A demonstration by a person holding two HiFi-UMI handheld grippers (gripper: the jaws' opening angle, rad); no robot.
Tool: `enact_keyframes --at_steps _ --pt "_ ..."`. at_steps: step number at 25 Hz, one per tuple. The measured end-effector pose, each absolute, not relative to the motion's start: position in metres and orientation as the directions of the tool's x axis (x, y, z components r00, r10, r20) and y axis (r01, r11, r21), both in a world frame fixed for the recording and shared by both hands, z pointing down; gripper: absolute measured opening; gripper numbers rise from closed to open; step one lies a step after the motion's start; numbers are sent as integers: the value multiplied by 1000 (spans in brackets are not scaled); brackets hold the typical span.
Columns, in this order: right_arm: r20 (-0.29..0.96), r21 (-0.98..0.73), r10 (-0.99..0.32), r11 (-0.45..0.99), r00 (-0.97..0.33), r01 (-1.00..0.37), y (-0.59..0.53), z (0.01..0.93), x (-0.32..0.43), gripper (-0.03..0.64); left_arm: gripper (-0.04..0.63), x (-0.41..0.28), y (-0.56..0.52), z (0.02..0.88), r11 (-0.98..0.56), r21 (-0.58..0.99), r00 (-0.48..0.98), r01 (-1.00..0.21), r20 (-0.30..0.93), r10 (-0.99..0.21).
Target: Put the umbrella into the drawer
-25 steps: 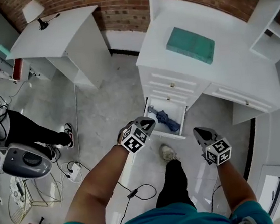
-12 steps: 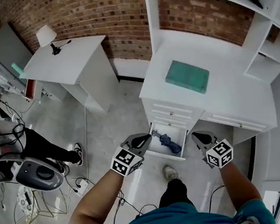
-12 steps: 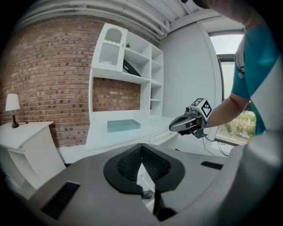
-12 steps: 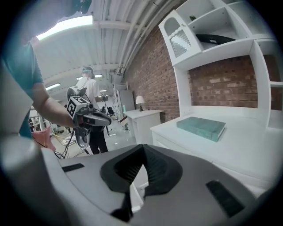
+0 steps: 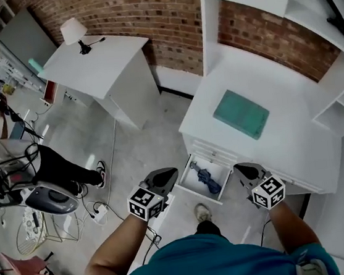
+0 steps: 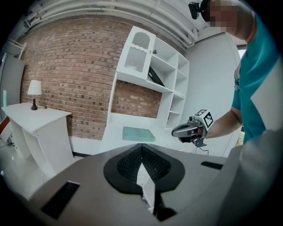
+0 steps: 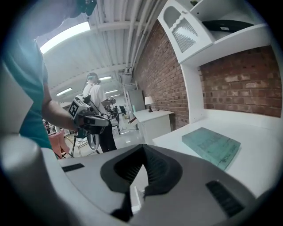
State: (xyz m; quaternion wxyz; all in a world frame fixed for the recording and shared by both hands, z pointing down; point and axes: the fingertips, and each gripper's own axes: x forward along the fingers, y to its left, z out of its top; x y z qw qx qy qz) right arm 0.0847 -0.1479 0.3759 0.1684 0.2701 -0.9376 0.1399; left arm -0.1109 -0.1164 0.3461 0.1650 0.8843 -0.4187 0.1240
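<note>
Brick-walled room: the left gripper (image 5: 166, 177) and right gripper (image 5: 243, 170) hang clenched and empty, one on either side of the open drawer (image 5: 199, 194). Inside that drawer lies the dark blue umbrella (image 5: 205, 178), under the white table (image 5: 297, 143).

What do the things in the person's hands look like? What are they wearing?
The left gripper and right gripper are grey and pointed like beaks, with ribbed black pads inside. Each carries a cube with black-and-white square markers. The person wears a teal short-sleeved shirt.
</note>
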Motion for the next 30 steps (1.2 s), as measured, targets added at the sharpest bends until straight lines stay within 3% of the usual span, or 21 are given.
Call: enact_keyframes --at_steps 16,30 --pt "341 -171 -549 762 -763 -625 -66 279 39 22 15 -163 -18 240 -653 158 671 -740 222 -707" --pt "298 -198 -617 707 -729 -679 -41 282 56 21 15 -163 9 240 -661 181 685 -728 204 -699"
